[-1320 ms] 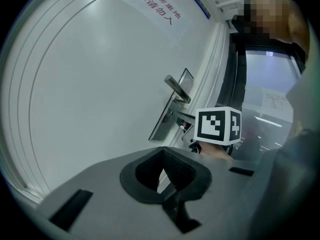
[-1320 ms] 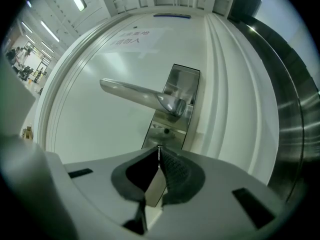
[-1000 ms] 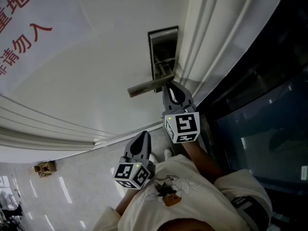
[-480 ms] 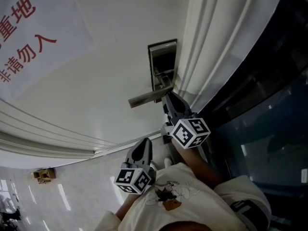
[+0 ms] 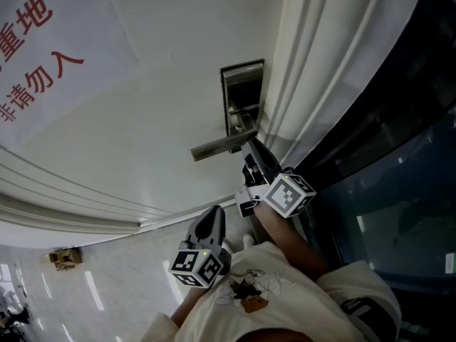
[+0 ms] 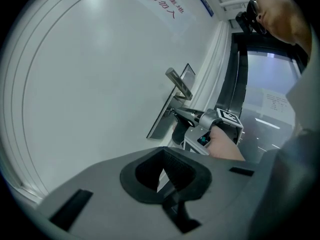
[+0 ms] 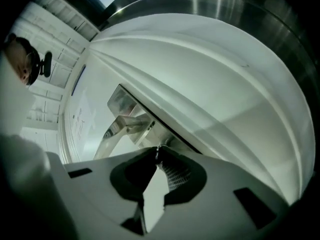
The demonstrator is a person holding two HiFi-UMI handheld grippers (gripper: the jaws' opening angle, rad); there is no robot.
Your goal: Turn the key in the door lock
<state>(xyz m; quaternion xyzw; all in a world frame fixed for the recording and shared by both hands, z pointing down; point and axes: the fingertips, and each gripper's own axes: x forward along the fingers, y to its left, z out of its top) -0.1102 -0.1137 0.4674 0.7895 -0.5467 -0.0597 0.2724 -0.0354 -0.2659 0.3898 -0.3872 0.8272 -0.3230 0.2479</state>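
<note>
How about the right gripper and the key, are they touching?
Touching. In the right gripper view, the right gripper pinches the small metal key at the lock plate.

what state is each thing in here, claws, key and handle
right claw, shut on the key
key, pinched at the claw tips, mostly hidden
left claw, shut, empty, back from the door
door handle, free of both claws

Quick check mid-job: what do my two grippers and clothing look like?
The left gripper and right gripper are grey shells tapering to black ribbed pads. Each carries a white cube with black square markers. The person wears a cream shirt with a small printed figure.
</note>
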